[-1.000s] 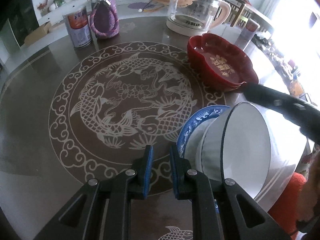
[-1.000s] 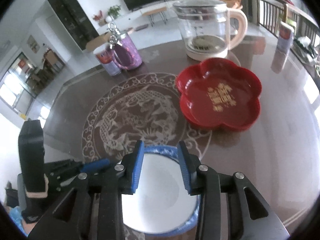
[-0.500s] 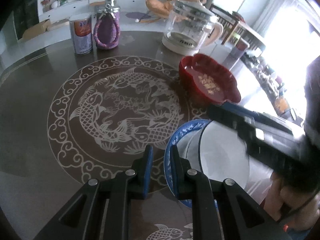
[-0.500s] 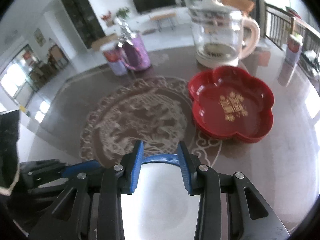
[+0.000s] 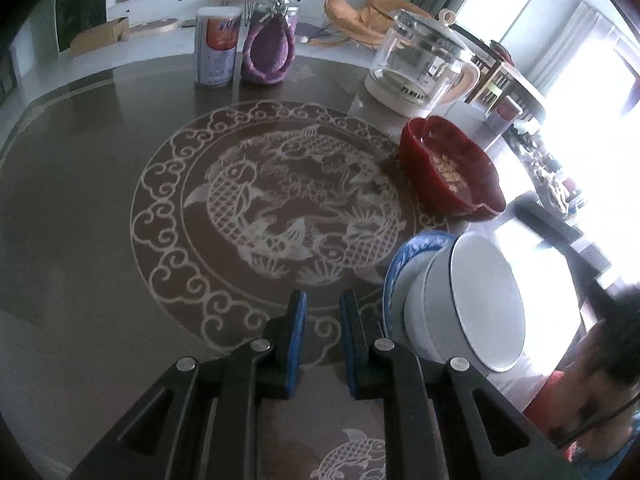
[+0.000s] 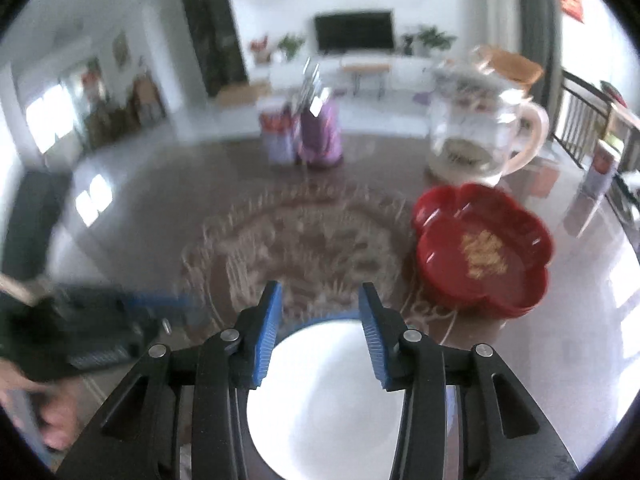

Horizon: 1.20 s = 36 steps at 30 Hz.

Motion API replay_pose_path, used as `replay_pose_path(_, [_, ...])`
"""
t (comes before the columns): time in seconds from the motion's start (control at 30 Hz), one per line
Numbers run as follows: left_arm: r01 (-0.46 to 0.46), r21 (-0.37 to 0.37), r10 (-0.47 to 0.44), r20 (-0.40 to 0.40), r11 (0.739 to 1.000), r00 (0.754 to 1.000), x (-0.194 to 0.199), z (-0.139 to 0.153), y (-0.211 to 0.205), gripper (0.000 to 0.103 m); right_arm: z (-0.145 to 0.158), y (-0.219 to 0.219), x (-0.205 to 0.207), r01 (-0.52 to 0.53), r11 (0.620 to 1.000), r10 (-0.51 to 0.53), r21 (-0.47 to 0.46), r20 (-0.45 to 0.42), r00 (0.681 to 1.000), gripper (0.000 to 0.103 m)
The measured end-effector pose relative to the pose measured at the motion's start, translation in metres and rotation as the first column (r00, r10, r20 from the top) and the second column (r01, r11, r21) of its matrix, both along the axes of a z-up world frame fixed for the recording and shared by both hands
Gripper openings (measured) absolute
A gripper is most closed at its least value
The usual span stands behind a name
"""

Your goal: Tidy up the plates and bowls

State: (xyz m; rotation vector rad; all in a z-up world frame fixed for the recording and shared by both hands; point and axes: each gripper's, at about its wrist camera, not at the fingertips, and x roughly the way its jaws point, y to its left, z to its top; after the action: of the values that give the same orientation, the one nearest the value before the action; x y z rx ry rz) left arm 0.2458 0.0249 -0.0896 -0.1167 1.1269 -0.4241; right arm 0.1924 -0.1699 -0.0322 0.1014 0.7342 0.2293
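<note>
Left wrist view: left tongs (image 5: 322, 312) hovered over the dark brown tabletop (image 5: 80, 208) w/ its pale koi-fish medallion, blue pads slightly apart, nothing between them. At approx 3 o'clock of those tongs sat the round white ceramic bowl (image 5: 476, 308), resting on the blue-rimmed white plate (image 5: 404, 256), which peeked out on the bowl's 9 o'clock side. Glossy red flower-shaped dish (image 5: 452, 168) w/ gold lettering lay at 1 o'clock of the tongs, apart from the bowl stack. Clear glass kettle w/ cream handle (image 5: 420, 72) stood beyond it, near 12 o'clock of the red dish. Far edge at 11 o'clock: white printed can (image 5: 216, 48) just beside a purple woven pouch (image 5: 268, 48).

Right wrist view (blurred): right tongs (image 6: 320, 316) were spread wide, empty, poised above the white bowl (image 6: 324, 392), w/ the plate's blue rim (image 6: 320, 317) showing between the pads. Red dish (image 6: 480, 248) lay at 2 o'clock; kettle (image 6: 476, 128) beyond it.
</note>
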Motion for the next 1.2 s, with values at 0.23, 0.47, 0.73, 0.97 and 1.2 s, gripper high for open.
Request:
replay_pose_path(0.23, [0.027,-0.048,-0.026,0.036,0.998,0.999,-0.019,0.003,-0.009,0.015,0.005,-0.067,-0.039,0.174,0.983,-0.175,0.065,0.011,0.984,0.063])
replay_pose_path(0.47, [0.033,0.021,-0.035,0.095,0.999,0.995,-0.033,0.008,-0.027,0.015,-0.037,-0.097,-0.083,0.265,0.951,-0.257,0.161,-0.072,0.964,0.063])
replay_pose_path(0.73, [-0.020,0.141,-0.008,0.198,0.990,0.980,-0.042,0.011,-0.032,0.016,-0.074,-0.109,-0.114,0.318,0.924,-0.289,0.214,-0.155,0.945,0.063])
replay_pose_path(0.97, [-0.076,0.175,0.025,0.276,0.982,0.961,-0.051,0.017,-0.034,0.074,-0.091,-0.114,-0.127,0.348,0.909,-0.311,0.230,-0.182,0.933,0.063])
replay_pose_path(1.2, [-0.098,0.202,0.030,0.313,0.974,0.949,-0.060,0.014,-0.036,0.091,-0.104,-0.119,-0.139,0.372,0.895,-0.329,0.245,-0.200,0.923,0.063])
